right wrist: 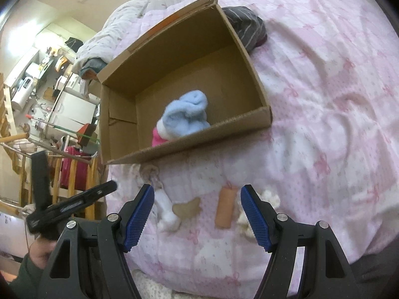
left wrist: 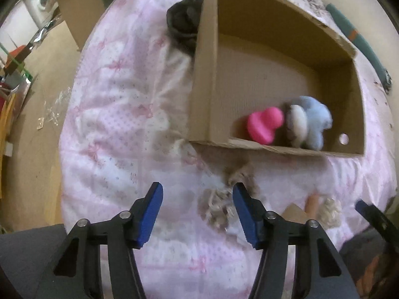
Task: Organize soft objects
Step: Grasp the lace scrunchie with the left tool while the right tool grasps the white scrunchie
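Note:
An open cardboard box (left wrist: 204, 79) lies on the pink bedspread (left wrist: 119, 114); it also shows in the right wrist view (right wrist: 189, 149). Inside lie a pink soft toy (left wrist: 264, 124), a grey-white sock roll (left wrist: 296, 124) and a light blue sock (left wrist: 316, 122), also seen from the right (right wrist: 187, 117). A beige rope toy (left wrist: 219, 206) lies before the box, just beyond my open, empty left gripper (left wrist: 198, 214). My open, empty right gripper (right wrist: 197, 214) hovers over an orange roll toy (right wrist: 225, 206), a white bone toy (right wrist: 167, 209) and a tan heart piece (right wrist: 187, 208).
A dark striped cloth (left wrist: 184, 22) lies behind the box's left wall. A white fluffy item (right wrist: 269, 196) lies by the right finger. The bed's left edge drops to a floor with cartons (left wrist: 79, 10). A teal roll (left wrist: 359, 42) lies far right.

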